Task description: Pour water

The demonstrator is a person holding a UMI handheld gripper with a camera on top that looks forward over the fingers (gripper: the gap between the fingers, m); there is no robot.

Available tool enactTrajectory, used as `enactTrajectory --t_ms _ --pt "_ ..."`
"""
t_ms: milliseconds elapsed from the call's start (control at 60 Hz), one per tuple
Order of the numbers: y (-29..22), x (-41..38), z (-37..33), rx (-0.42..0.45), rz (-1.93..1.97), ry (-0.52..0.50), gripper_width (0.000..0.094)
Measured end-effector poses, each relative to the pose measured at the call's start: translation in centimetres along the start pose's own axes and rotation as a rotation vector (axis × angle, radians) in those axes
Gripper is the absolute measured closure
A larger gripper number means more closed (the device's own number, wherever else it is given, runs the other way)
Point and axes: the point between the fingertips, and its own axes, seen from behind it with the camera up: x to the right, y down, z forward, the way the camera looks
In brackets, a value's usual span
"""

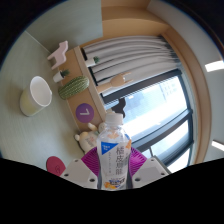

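Observation:
My gripper (112, 162) is shut on a white plastic bottle (113, 150) with a blue and orange label. Both magenta pads (91, 160) press on its sides. The bottle points away from me, its neck towards the window. The whole view is rolled, so the table (30, 65) stands on edge to the left. A white cup (38, 94) stands on that table, well off to the left of the bottle and apart from it.
On the table beyond the cup are a green round thing (72, 87), a purple cup (86, 110) and a pink object (58, 51). A small pink thing (55, 163) lies near the left finger. A curtain (125, 58) and a large window (155, 105) lie ahead.

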Motion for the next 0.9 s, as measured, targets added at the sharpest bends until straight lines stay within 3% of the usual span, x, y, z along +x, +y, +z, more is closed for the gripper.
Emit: enactTrajectory --t_ms 200,683,900 --pt "-6.9 -4.3 1.3 0.107 -0.398 -0.002 0.0595" --pt "-12.7 -10.6 2.4 0.313 -1.186 0.055 0.0594" --pt "-12.7 -10.5 2.7 0.305 -1.191 0.065 0.0596"
